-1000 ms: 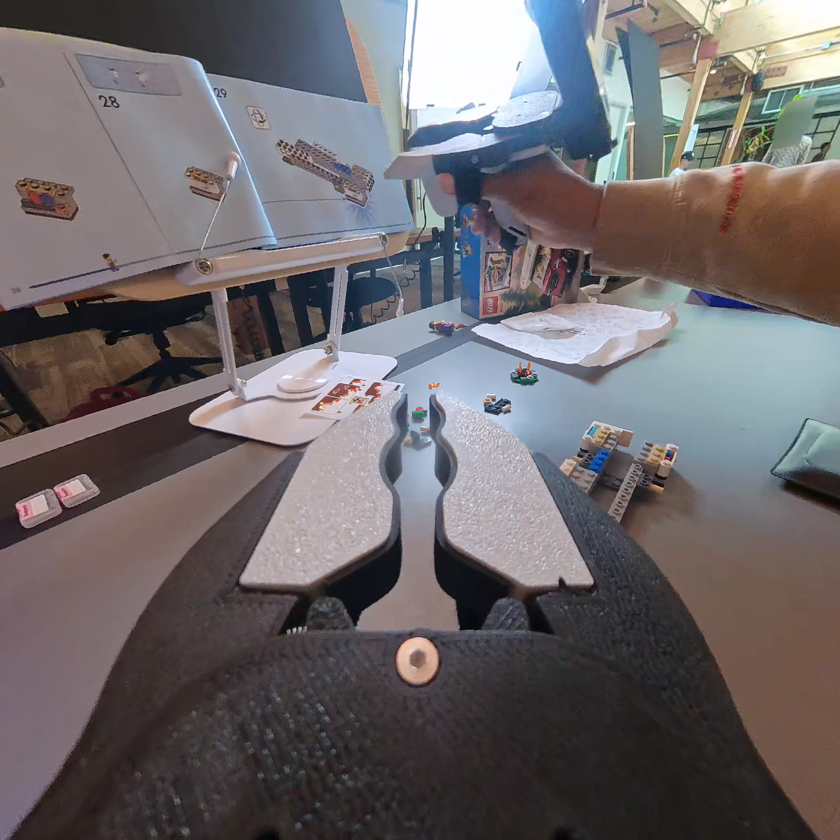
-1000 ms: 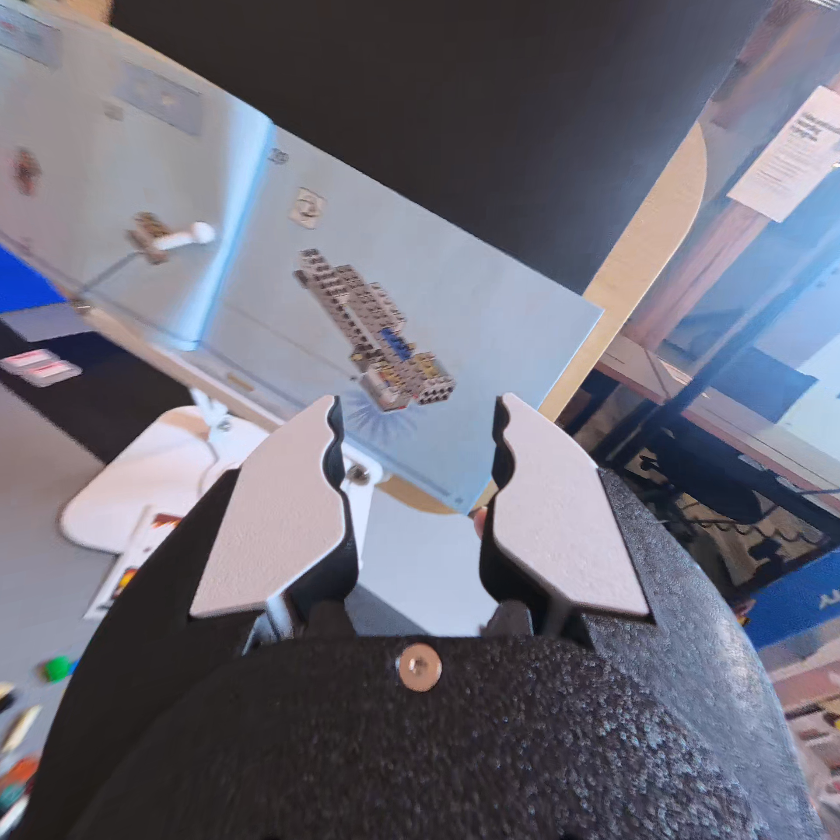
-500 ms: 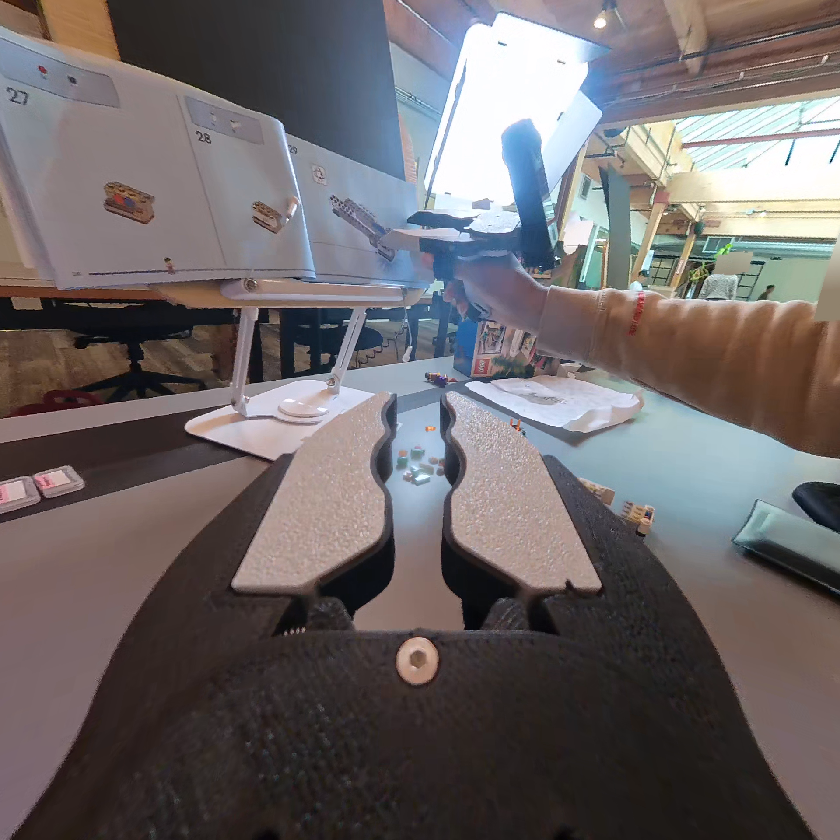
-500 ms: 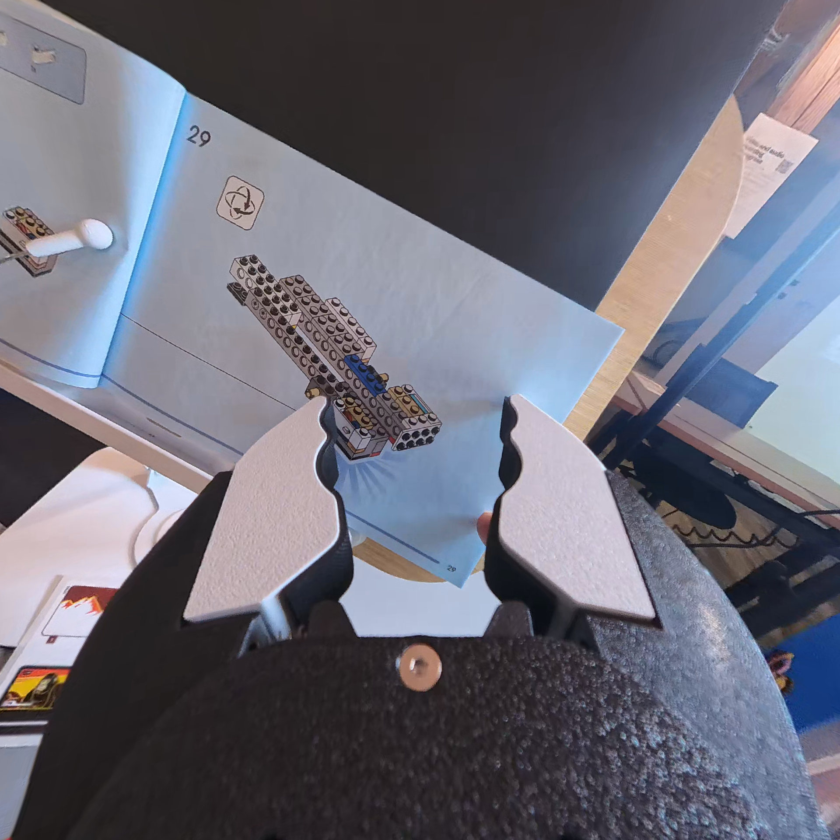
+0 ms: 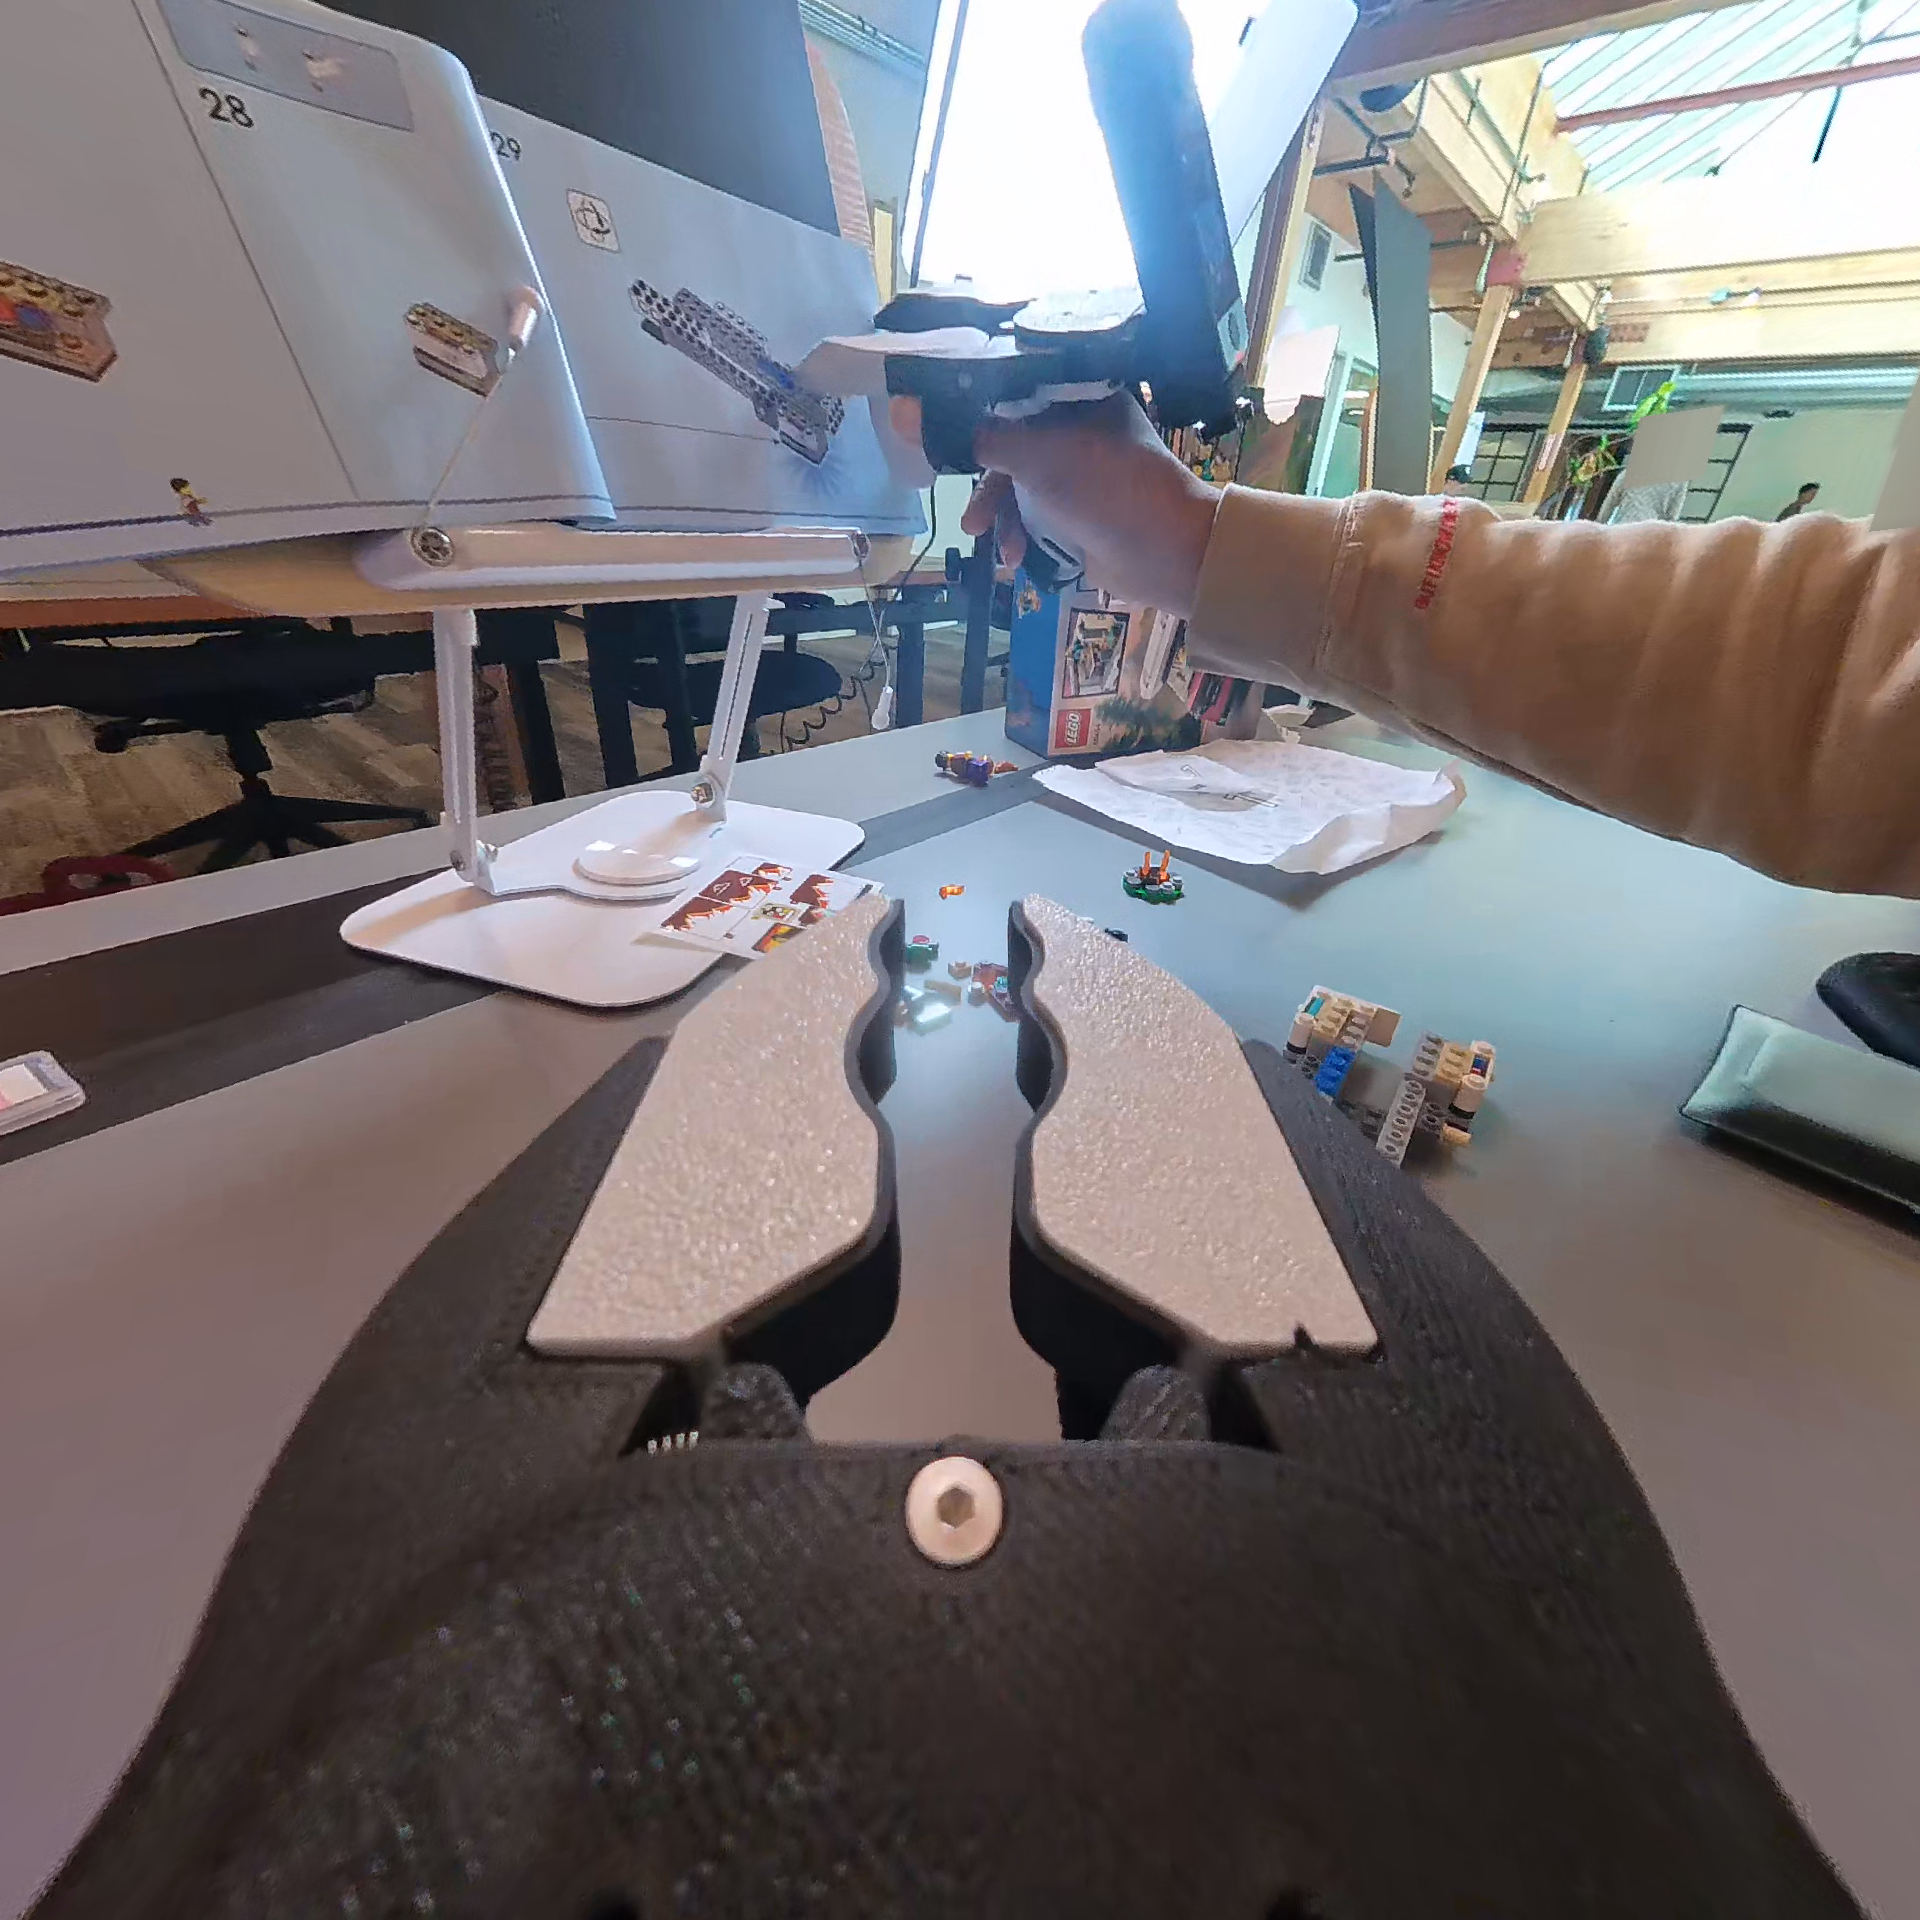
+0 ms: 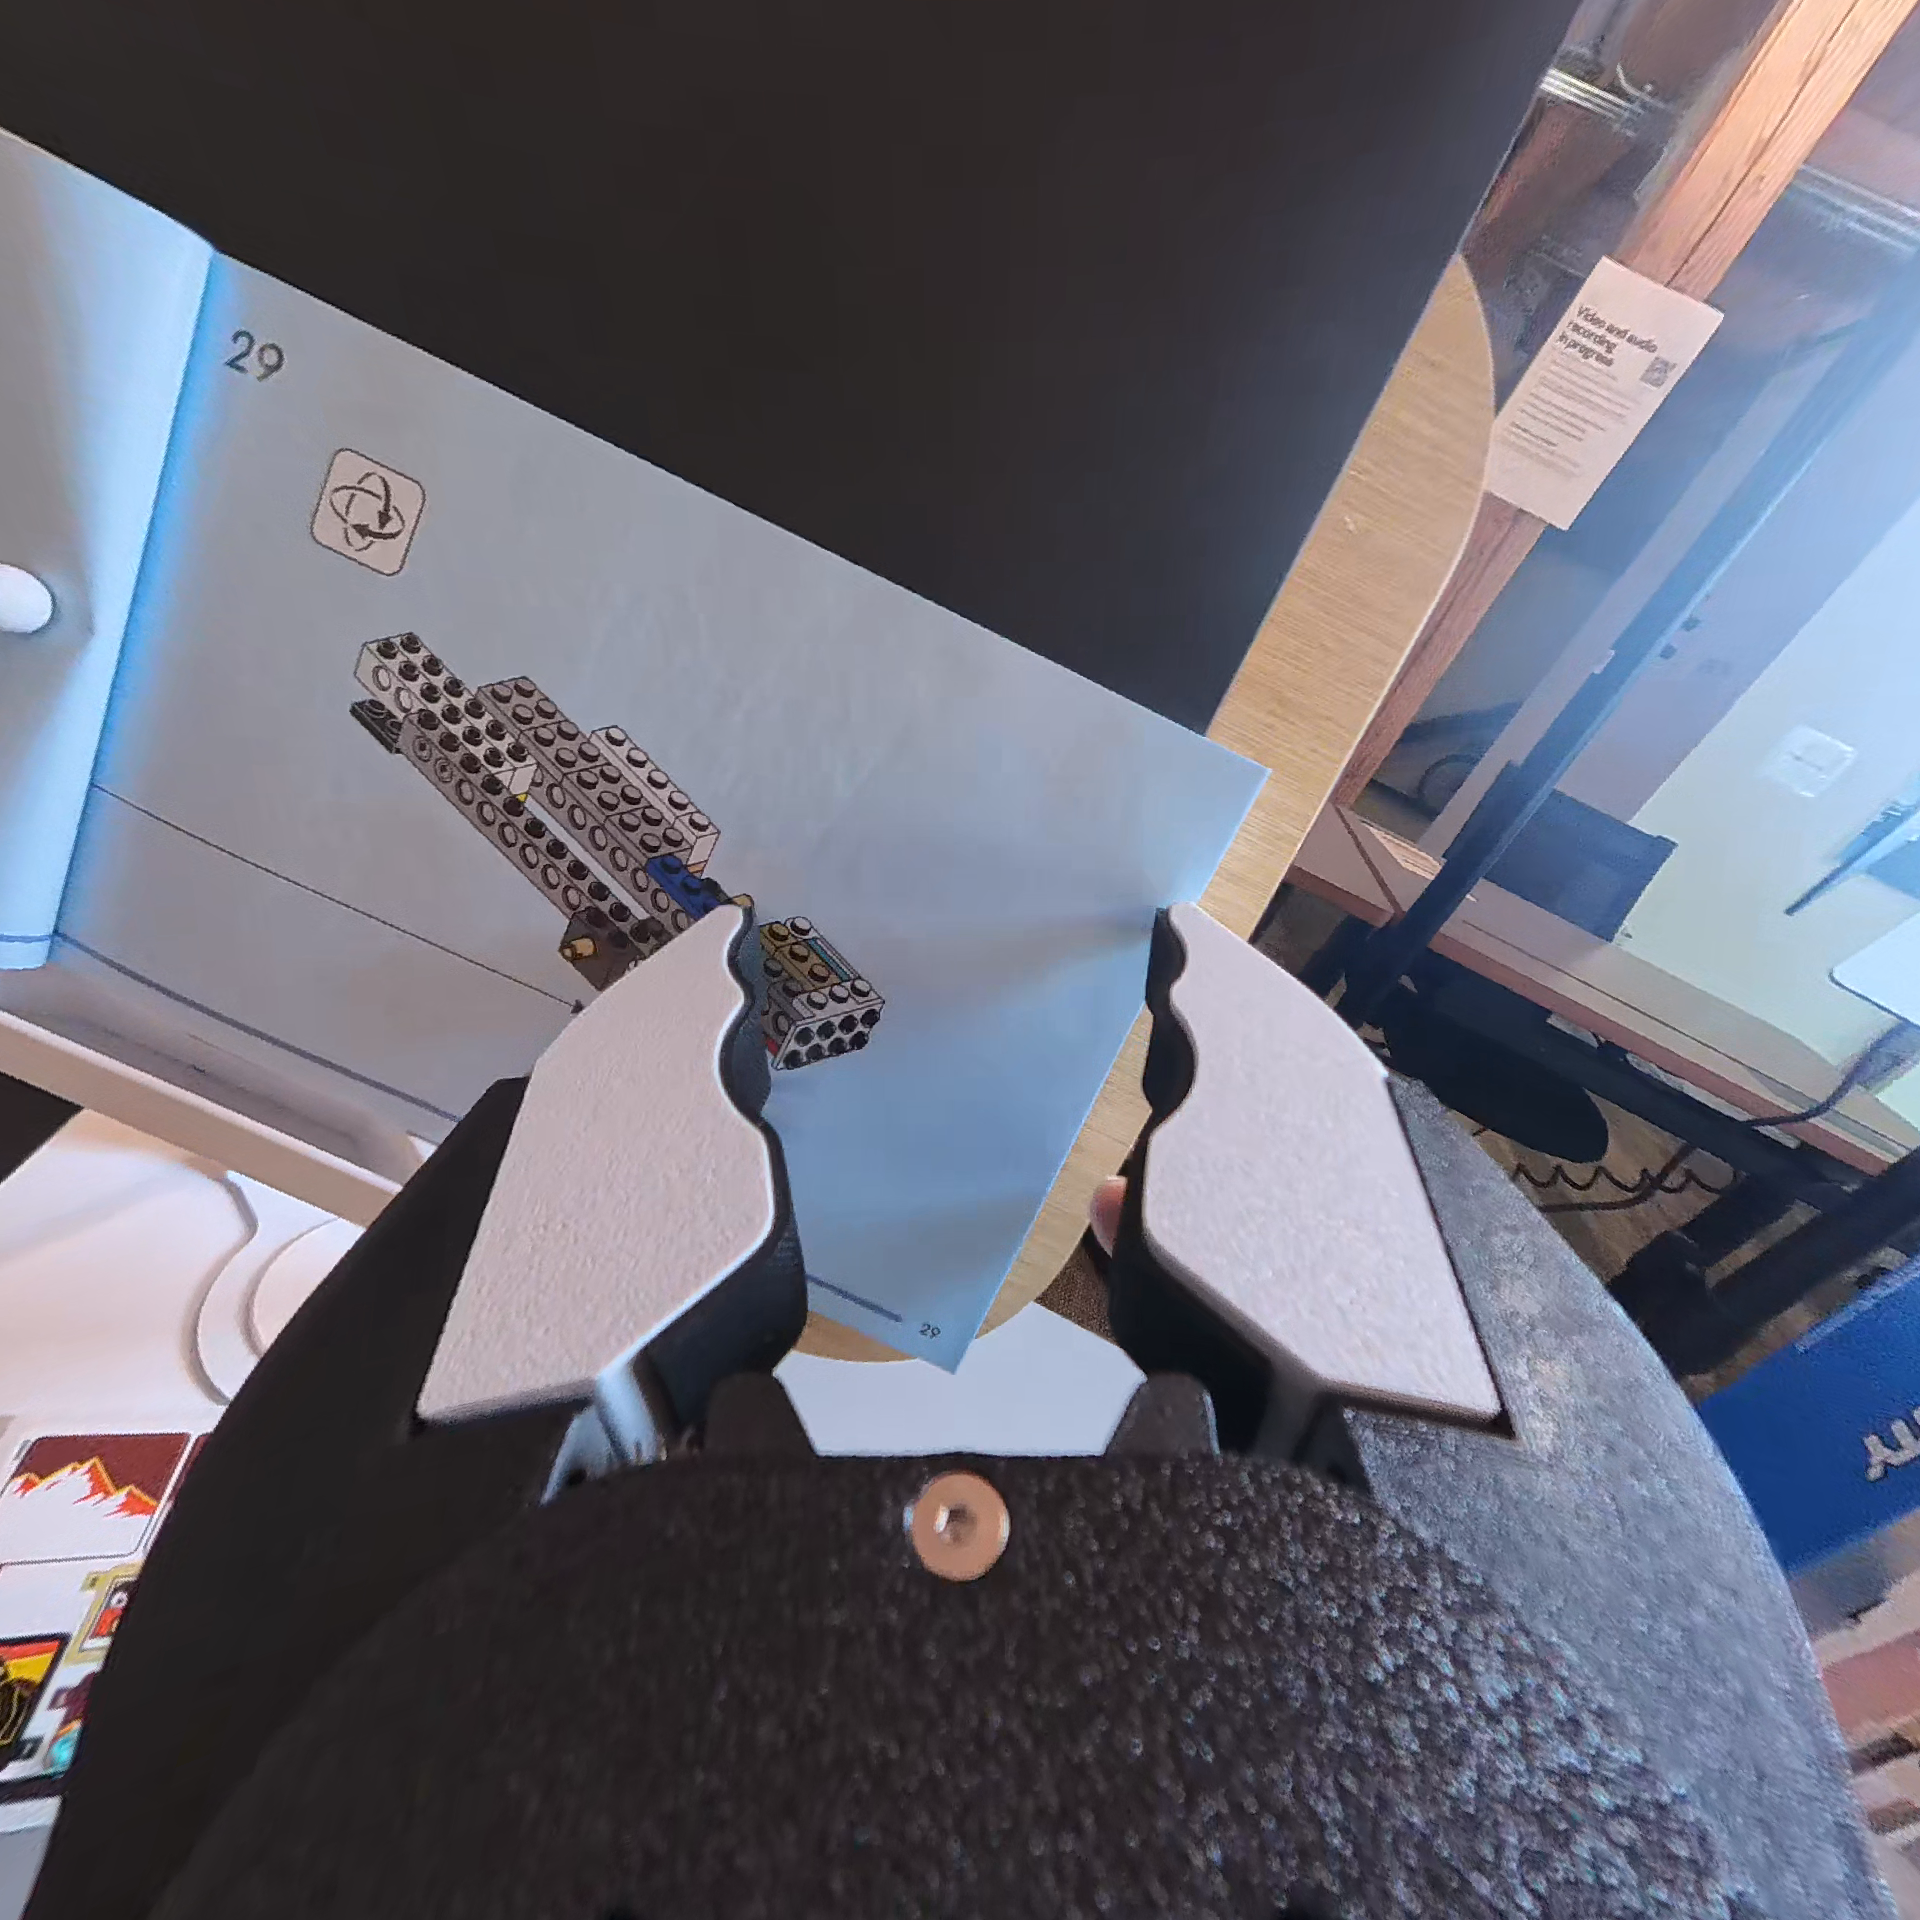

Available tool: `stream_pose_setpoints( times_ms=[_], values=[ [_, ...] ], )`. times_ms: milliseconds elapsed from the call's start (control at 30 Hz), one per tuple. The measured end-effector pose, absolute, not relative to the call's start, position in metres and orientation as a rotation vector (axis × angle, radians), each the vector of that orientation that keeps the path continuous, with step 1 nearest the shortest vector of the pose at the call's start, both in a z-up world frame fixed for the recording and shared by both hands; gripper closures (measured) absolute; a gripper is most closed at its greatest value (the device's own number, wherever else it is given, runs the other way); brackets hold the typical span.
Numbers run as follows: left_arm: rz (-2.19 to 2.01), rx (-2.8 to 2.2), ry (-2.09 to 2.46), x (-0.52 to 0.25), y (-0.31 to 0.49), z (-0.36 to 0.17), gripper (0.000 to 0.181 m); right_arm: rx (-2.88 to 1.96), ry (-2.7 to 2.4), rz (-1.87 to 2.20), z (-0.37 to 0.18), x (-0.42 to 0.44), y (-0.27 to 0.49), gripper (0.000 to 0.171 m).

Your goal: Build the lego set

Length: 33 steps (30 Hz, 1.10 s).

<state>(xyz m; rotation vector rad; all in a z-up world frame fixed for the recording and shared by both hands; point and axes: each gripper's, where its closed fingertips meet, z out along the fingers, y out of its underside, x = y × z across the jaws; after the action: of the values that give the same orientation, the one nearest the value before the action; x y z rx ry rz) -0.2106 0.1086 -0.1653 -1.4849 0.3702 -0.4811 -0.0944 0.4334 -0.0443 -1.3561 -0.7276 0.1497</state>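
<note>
The instruction booklet [image 5: 312,343] stands open on a white stand; its right page [image 6: 727,675] shows a grey brick model. My right gripper [image 6: 956,925] is open and empty, raised, with the page's lower right part between its fingers; whether a finger touches the paper I cannot tell. It also shows in the left wrist view [image 5: 862,358], held in a hand. My left gripper [image 5: 956,914] is low over the grey table [image 5: 1558,1351], open by a narrow gap and empty. A small heap of loose pieces [image 5: 956,982] lies just past its tips. The partly built model [image 5: 1382,1070] lies to its right.
The white stand base [image 5: 582,914] and a sticker sheet [image 5: 769,909] lie ahead left. A small green and orange build [image 5: 1153,881], a white paper bag [image 5: 1257,800] and the set's box [image 5: 1101,675] are farther back. A dark tray [image 5: 1808,1122] lies at the right. Across from one pair of fingers to the other is roughly 35 cm.
My right gripper has moved closer to the right page, down to its lower right corner, staying open. My left gripper's gap has widened slightly.
</note>
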Motion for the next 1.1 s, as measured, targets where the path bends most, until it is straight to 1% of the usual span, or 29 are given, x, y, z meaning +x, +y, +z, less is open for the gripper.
stream_pose_setpoints(
  times_ms=[100,167,200,233,300,333,367,400,433,467,533,600,633,667,733,800,867,933,967,1000,1100],
  values=[
    [-0.428,-1.534,0.366,-0.21,0.117,-0.171,0.164,-1.34,-0.753,0.13,-0.045,-0.093,0.435,0.105],
    [-0.332,-1.567,0.359,-0.215,0.133,-0.167,0.164,-1.333,-0.745,0.138,-0.045,-0.091,0.435,0.114],
    [-0.271,-1.584,0.351,-0.22,0.144,-0.16,0.163,-1.33,-0.751,0.143,-0.046,-0.091,0.434,0.12],
    [-0.229,-1.599,0.358,-0.222,0.157,-0.151,0.162,-1.325,-0.757,0.146,-0.047,-0.092,0.434,0.122],
    [-0.2,-1.636,0.344,-0.222,0.186,-0.129,0.15,-1.32,-0.79,0.158,-0.051,-0.093,0.431,0.131],
    [-0.191,-1.651,0.343,-0.22,0.201,-0.117,0.146,-1.326,-0.826,0.186,-0.054,-0.096,0.428,0.141],
    [-0.155,-1.649,0.348,-0.221,0.217,-0.104,0.145,-1.341,-0.862,0.22,-0.058,-0.099,0.424,0.146],
    [-0.093,-1.642,0.358,-0.225,0.234,-0.094,0.145,-1.348,-0.888,0.23,-0.06,-0.101,0.421,0.147],
    [-0.031,-1.645,0.364,-0.229,0.251,-0.087,0.145,-1.336,-0.906,0.222,-0.057,-0.1,0.419,0.147],
    [0.004,-1.656,0.363,-0.233,0.267,-0.083,0.144,-1.301,-0.896,0.201,-0.049,-0.098,0.419,0.142],
    [0.051,-1.683,0.381,-0.236,0.294,-0.08,0.142,-1.246,-0.855,0.169,-0.029,-0.093,0.423,0.126],
    [0.176,-1.69,0.436,-0.24,0.316,-0.08,0.142,-1.279,-0.852,0.126,-0.026,-0.093,0.435,0.111],
    [0.233,-1.701,0.47,-0.241,0.325,-0.082,0.143,-1.296,-0.861,0.103,-0.03,-0.095,0.441,0.11],
    [0.263,-1.725,0.504,-0.24,0.332,-0.088,0.144,-1.3,-0.869,0.077,-0.033,-0.097,0.443,0.112],
    [0.293,-1.761,0.546,-0.238,0.341,-0.098,0.151,-1.313,-0.892,0.076,-0.038,-0.102,0.441,0.127],
    [0.346,-1.742,0.547,-0.243,0.344,-0.096,0.165,-1.317,-0.907,0.096,-0.044,-0.105,0.439,0.139],
    [0.344,-1.727,0.536,-0.246,0.343,-0.093,0.18,-1.331,-0.926,0.133,-0.051,-0.108,0.438,0.147],
    [0.287,-1.729,0.533,-0.245,0.342,-0.093,0.18,-1.346,-0.949,0.173,-0.056,-0.109,0.436,0.152],
    [0.285,-1.727,0.537,-0.245,0.342,-0.093,0.18,-1.328,-0.94,0.17,-0.053,-0.107,0.436,0.151],
    [0.29,-1.724,0.543,-0.245,0.341,-0.093,0.18,-1.295,-0.916,0.162,-0.045,-0.103,0.436,0.144],
    [0.274,-1.713,0.529,-0.245,0.342,-0.093,0.18,-1.263,-0.863,0.164,-0.025,-0.097,0.444,0.11]
  ],
)
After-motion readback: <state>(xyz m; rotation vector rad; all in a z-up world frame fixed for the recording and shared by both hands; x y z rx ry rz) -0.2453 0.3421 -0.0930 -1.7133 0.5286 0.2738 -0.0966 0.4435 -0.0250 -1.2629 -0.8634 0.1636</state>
